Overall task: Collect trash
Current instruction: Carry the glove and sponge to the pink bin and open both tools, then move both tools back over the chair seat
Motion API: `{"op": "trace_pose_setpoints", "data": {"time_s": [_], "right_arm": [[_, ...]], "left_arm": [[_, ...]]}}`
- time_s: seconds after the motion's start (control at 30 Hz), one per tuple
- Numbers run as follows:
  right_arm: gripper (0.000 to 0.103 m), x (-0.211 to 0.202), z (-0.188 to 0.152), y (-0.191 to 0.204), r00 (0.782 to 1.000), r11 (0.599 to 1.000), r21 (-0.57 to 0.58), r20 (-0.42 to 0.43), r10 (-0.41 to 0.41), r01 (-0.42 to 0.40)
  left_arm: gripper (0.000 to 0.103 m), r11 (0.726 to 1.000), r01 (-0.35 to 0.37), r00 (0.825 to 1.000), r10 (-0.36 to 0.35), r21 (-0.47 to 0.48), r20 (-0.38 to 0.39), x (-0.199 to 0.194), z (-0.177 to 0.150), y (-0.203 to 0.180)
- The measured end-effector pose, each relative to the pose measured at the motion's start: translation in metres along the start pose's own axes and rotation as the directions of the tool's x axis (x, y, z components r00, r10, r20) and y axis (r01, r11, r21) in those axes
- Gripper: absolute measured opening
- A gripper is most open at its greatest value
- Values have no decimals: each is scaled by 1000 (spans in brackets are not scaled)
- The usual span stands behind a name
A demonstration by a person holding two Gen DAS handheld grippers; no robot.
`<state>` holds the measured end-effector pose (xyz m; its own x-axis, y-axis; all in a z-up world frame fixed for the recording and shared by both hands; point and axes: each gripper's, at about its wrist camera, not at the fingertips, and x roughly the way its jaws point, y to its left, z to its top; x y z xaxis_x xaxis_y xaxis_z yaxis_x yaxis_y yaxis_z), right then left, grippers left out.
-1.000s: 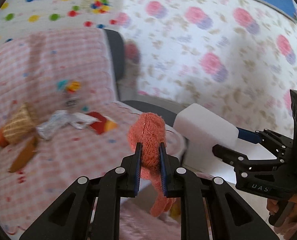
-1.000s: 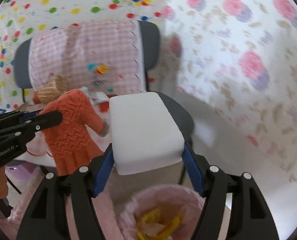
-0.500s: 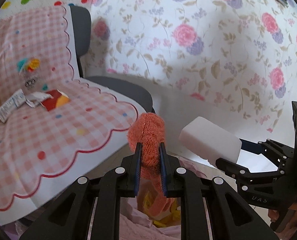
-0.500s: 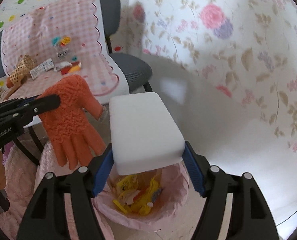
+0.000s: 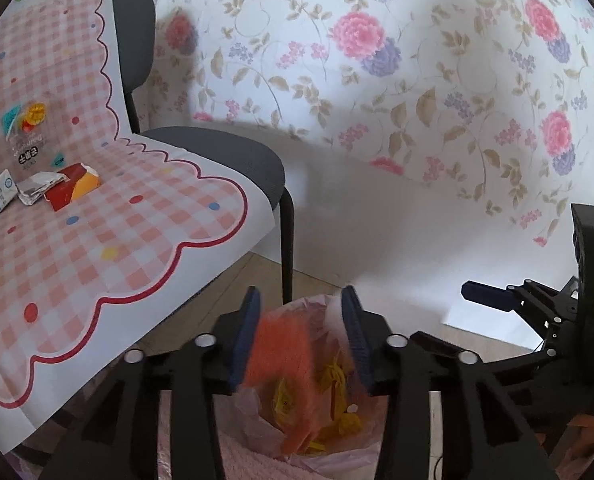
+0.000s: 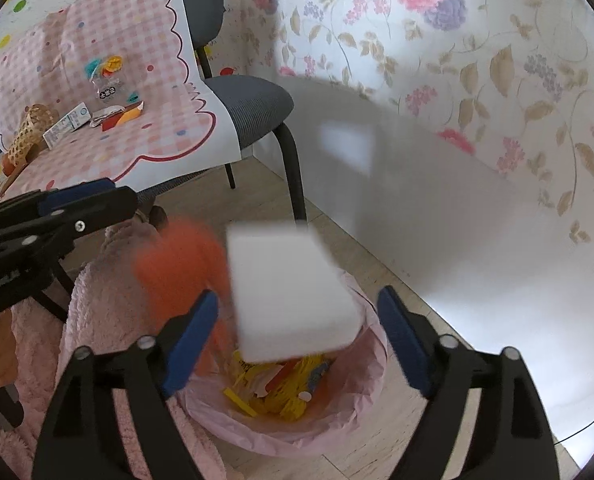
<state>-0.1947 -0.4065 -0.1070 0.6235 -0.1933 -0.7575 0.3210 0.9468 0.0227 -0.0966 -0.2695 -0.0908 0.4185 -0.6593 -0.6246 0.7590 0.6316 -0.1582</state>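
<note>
A blurred orange glove (image 5: 281,364) drops free between the opening jaws of my left gripper (image 5: 300,320), with no pad pressing on it. Right below it stands the bin with a pink bag (image 5: 337,464), holding yellow scraps. In the right wrist view a white foam block (image 6: 289,292), also blurred, falls loose between the opening jaws of my right gripper (image 6: 299,300) towards the same bin (image 6: 361,408). The glove (image 6: 177,264) shows there to the block's left, under the left gripper (image 6: 97,204). The right gripper (image 5: 493,300) reaches in from the right of the left wrist view.
A grey chair (image 5: 225,152) under a pink checked cloth (image 5: 97,260) stands to the left, bearing a red wrapper (image 5: 71,190), other packets (image 6: 69,124) and a woven cone (image 6: 31,134). A floral wall (image 5: 417,80) rises behind. Fluffy pink fabric (image 6: 109,320) lies beside the bin.
Both grippers sank over the bin and their jaws spread. The glove slipped out of the left jaws and the foam block out of the right ones; both are falling.
</note>
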Motion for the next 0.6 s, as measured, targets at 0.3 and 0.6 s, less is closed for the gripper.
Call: {"op": "trace_pose_setpoints", "data": {"time_s": [0.3,0.6], "right_arm": [[81,-23,13,-5,997,1000,25,82,-16,14],[81,-44,42,15,988,1000,-10,154,31,-30]], "left_arm": [[48,995,-92,995,94,-50,40,-32,4,28],[48,983,-152,985,159,-102,71,-74,4,61]]}}
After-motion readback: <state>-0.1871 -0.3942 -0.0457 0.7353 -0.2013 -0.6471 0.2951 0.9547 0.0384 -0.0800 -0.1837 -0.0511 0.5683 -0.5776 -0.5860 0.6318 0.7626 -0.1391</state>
